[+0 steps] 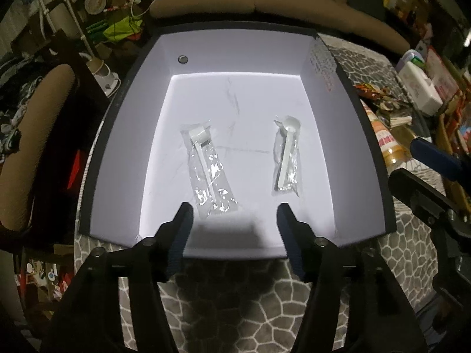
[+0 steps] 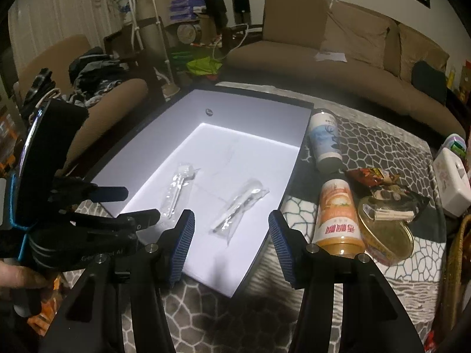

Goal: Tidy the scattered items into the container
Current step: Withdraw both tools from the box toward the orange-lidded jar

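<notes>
A black-walled container [image 1: 379, 158] with a bright white floor sits on the surface [image 1: 223, 309], which wears a grey cloth patterned with white cobble lines. In the left wrist view, the left gripper [image 1: 234, 209] hangs over the container's near edge with its jaws spread wide and nothing between them. Two wrapped spoons already lie flat on the container floor: the left wrapped spoon [image 1: 207, 164] at about 11 o'clock from the gripper, its near end just beside the left fingertip, and the right wrapped spoon [image 1: 287, 158] at about 1 o'clock, well apart from the first. Both have their bowls pointing toward 12 o'clock. A small round metal disc [image 1: 182, 58] is set in the far wall. In the right wrist view, the right gripper [image 2: 231, 220] also stands wide open and holds nothing, hovering above the container's near right corner. Outside the container, on the cloth at 2 o'clock from this gripper, an orange-labelled jar [image 2: 338, 220] lies on its side just beside the wall; a white bottle with a blue deer print [image 2: 323, 141] lies farther off at 1 o'clock. A round gold tin [image 2: 388, 235] sits right beside the jar, with a red snack packet [image 2: 374, 175] behind it. A beige sofa [image 2: 338, 44] runs across 12 o'clock.
</notes>
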A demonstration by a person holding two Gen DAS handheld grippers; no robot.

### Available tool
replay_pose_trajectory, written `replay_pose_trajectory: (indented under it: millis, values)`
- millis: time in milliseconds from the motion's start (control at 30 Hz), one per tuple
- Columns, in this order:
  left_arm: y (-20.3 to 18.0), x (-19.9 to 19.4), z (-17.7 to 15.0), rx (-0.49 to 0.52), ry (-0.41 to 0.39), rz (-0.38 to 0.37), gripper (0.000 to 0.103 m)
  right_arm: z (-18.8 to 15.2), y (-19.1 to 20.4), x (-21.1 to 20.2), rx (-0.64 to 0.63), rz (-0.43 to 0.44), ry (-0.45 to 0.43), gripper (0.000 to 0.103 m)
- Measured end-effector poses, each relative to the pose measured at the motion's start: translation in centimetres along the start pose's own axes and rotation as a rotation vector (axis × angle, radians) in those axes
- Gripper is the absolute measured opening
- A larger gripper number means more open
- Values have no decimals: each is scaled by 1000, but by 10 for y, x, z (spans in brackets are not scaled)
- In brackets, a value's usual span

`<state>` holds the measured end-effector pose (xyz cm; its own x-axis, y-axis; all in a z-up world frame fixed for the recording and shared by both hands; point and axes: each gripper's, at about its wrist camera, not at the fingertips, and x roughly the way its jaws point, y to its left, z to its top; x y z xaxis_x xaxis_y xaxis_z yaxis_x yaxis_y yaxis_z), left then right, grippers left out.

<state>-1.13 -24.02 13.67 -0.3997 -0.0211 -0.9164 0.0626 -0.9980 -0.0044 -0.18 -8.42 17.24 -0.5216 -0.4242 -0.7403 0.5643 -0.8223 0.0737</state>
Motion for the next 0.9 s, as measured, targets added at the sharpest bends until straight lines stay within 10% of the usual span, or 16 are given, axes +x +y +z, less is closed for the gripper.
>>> replay_pose_trajectory:
  millis: [333,467,900]
  values:
    - [1,-24,-27,-54,-26,-20,84,-13,8,-27,0,-4,-26,62]
    - [1,-31,-41,-90,-40,-44,89,-20,4,-38,23,15,-36,103]
    - [-18,-67,-70,-116,-97,-89,103,-48,-6,-90,52,-31,-88,103]
